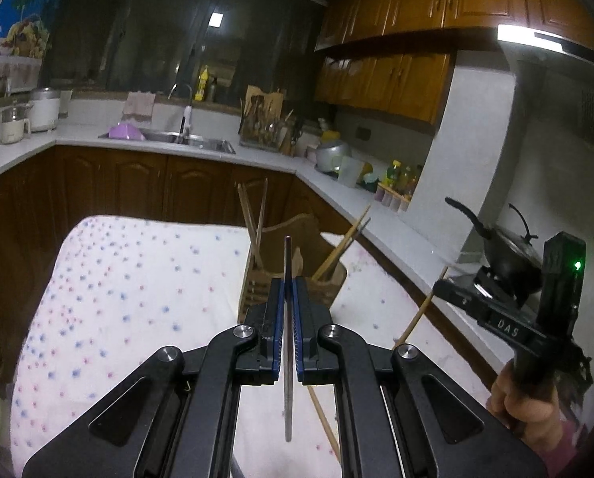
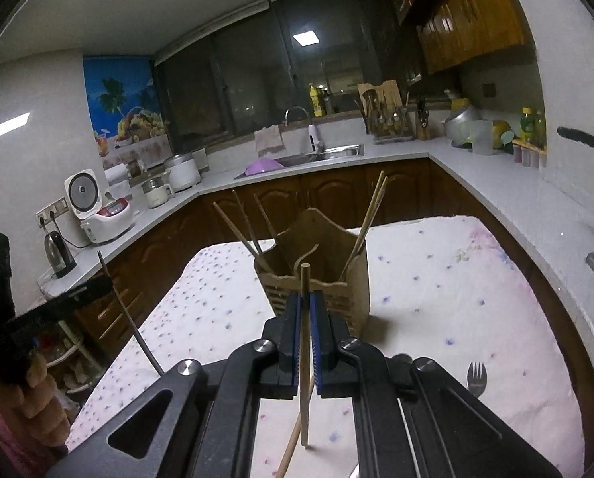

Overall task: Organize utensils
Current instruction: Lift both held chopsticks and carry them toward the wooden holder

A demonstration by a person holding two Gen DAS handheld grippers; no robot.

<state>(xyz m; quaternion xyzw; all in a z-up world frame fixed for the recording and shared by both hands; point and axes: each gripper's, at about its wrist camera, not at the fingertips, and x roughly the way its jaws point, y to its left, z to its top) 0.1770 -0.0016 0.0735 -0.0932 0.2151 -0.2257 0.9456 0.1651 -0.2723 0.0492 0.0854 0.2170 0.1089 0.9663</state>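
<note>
**Utensil sorting, partly complete: two pieces in hand above the holder**

The tan wooden slatted utensil holder with a tall curved back (image 2: 321, 275) stands near the middle of the table, on a white cloth dotted pink and blue (image 2: 436, 286). Several pale wooden chopsticks (image 2: 370, 207) already lean inside it, so part of the sorting appears done. The left gripper (image 1: 288, 290) has its jaws pressed together on a thin dark grey metal rod (image 1: 288, 358), probably a chopstick, held upright just short of the holder. The right gripper (image 2: 307, 306) likewise pinches a light wooden chopstick (image 2: 305, 342). Both pieces remain to be dropped in. A silver metal fork (image 2: 476, 376) lies on the cloth toward the table's right edge, not yet collected. Legible writing: only "DAS", in white on the right gripper's black body as seen from the left wrist
</note>
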